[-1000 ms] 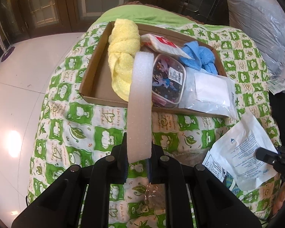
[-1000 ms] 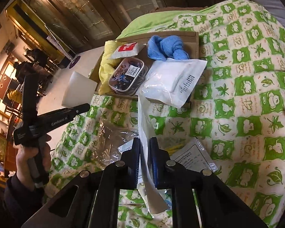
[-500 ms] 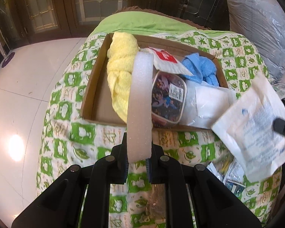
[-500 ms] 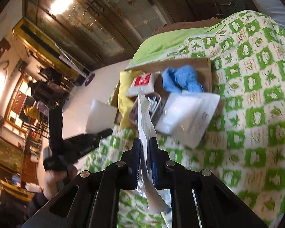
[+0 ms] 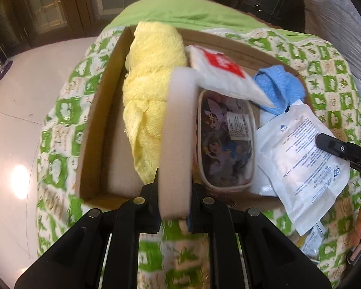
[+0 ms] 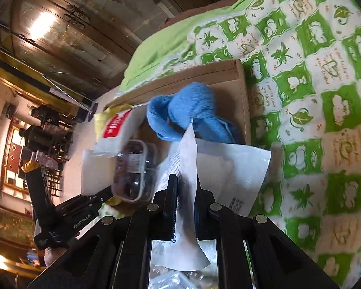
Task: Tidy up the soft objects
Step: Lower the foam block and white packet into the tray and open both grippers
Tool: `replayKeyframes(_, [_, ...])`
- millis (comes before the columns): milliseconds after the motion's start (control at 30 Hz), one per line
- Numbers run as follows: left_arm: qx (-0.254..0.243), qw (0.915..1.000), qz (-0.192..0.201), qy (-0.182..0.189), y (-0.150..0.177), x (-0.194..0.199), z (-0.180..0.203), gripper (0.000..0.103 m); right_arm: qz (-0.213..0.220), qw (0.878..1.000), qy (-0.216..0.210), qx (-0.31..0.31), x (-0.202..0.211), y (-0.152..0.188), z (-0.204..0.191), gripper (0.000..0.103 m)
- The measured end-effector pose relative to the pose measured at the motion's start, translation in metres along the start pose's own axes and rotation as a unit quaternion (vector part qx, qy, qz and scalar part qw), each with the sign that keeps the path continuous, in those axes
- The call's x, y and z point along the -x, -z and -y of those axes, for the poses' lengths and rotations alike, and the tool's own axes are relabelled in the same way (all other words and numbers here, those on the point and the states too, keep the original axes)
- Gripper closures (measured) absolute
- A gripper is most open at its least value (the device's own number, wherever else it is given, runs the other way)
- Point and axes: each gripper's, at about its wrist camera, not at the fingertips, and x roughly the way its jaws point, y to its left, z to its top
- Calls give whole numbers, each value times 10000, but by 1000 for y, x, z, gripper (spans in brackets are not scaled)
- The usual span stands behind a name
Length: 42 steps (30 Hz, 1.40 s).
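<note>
The left gripper (image 5: 173, 204) clamps a white foam strip (image 5: 179, 134) above the cardboard box (image 5: 93, 130). The right gripper (image 6: 185, 207) pinches a white packet (image 6: 185, 168) over the box's near edge.

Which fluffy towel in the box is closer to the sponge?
The yellow towel. It lies right beside the white sponge in the left claw; the blue towel sits farther right.
</note>
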Motion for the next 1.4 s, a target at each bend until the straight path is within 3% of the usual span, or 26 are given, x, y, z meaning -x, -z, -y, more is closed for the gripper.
replayKeyframes(400, [-40, 9999, 61, -88, -14, -12, 3, 90, 203, 9932, 807, 818, -28, -12, -37, 85])
replayKeyframes(500, [-8, 9999, 66, -122, -13, -10, 4, 89, 335, 9892, 956, 1062, -24, -4, -47, 63])
replayKeyframes(567, [-13, 9998, 70, -185, -10, -5, -2, 83, 395, 9867, 1051, 1179, -23, -2, -50, 57])
replayKeyframes(633, [-25, 9994, 94, -338, -4, 0, 3, 65, 454, 9848, 1109, 1254, -20, 2, -51, 47])
replayKeyframes(667, [-38, 9991, 136, -398, -2, 3, 4, 61, 508, 9838, 1143, 1281, -17, 4, -52, 43])
replayKeyframes(733, [-33, 9987, 209, -461, 1, 8, 5, 52, 613, 9822, 1187, 1320, -9, 9, -54, 26])
replayKeyframes(933, [-10, 9981, 300, -539, 10, 25, 7, 36, 756, 9783, 1273, 1449, 9, 20, -53, 9])
replayKeyframes(1167, [-164, 9969, 395, -664, 28, 49, 18, 36, 785, 9775, 1331, 1437, 34, 39, -47, 4])
replayKeyframes(1400, [-120, 9959, 504, -738, 65, 72, 26, 36, 670, 9840, 1284, 1035, 59, 69, -25, 1])
